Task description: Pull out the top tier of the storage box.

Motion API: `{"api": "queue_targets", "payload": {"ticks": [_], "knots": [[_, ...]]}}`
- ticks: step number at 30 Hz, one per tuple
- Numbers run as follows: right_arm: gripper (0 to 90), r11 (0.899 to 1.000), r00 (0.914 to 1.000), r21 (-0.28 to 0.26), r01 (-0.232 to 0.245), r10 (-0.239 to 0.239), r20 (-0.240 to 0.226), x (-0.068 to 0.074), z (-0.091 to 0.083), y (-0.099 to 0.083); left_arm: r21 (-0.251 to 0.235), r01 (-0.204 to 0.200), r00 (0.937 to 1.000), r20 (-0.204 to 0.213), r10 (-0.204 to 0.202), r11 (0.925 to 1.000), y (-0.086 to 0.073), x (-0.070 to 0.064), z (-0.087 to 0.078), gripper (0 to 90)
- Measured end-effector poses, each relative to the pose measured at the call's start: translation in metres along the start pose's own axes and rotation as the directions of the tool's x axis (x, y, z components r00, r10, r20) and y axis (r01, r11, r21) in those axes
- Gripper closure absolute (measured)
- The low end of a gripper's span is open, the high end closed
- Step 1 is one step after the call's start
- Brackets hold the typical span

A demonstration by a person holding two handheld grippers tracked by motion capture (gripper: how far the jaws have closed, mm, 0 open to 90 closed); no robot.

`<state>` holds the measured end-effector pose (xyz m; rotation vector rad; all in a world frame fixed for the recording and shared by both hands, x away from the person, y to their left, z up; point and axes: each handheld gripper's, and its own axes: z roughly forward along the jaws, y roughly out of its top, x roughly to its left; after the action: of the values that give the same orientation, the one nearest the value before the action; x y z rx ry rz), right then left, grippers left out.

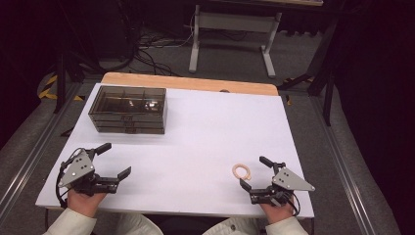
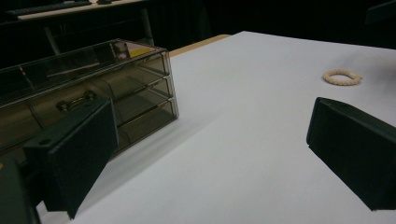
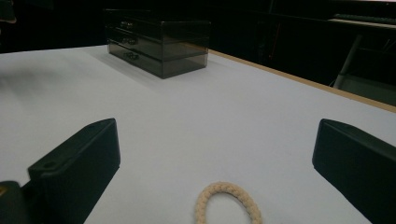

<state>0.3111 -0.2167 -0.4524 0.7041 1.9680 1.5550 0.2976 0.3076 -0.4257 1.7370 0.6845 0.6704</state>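
Observation:
A smoky transparent drawer box (image 1: 128, 109) stands at the back left of the white table (image 1: 205, 127), its drawers closed; it also appears in the left gripper view (image 2: 88, 88) and the right gripper view (image 3: 159, 39). A small cream braided ring (image 1: 241, 171) lies flat near the front right, seen too as a ring (image 2: 342, 77) and a ring (image 3: 228, 203). My left gripper (image 1: 113, 160) rests open at the front left, nothing between its jaws. My right gripper (image 1: 255, 172) is open just right of the ring, which lies between and slightly ahead of its jaws, untouched.
A wooden strip (image 1: 191, 82) borders the table's far edge. Beyond it stand a white desk frame (image 1: 230, 34) and loose cables on the floor (image 1: 147, 49). Metal rails (image 1: 29, 161) run along both sides of the table.

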Motion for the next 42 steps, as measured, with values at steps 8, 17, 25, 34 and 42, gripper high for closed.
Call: {"api": "queue_targets", "payload": {"ticks": [8,17,25,34,42], "knots": [[1.3,1.0,1.0,0.012,0.002,-0.002,-0.002,0.0,0.002,0.0,0.022,-0.035,0.9992,0.019,0.035,0.9991,0.015,0.003,0.009,3.8],[1.3,1.0,1.0,0.016,0.005,-0.004,-0.003,0.001,0.003,0.0,0.026,-0.035,0.9991,0.026,0.034,0.9991,0.028,0.01,0.018,4.2],[1.5,1.0,1.0,0.02,0.007,-0.007,-0.004,0.001,0.004,-0.001,0.043,-0.044,0.9989,0.019,0.043,0.9981,0.037,0.019,0.027,4.8],[2.0,1.0,1.0,0.021,0.007,-0.007,-0.003,0.0,0.004,-0.001,0.057,-0.023,0.9994,0.029,0.021,0.9981,0.041,0.028,0.034,6.2],[2.2,1.0,1.0,0.025,0.0,0.0,-0.003,0.0,0.004,-0.001,0.079,-0.04,0.9989,0.028,0.038,0.9961,0.045,0.033,0.041,6.5]]}}
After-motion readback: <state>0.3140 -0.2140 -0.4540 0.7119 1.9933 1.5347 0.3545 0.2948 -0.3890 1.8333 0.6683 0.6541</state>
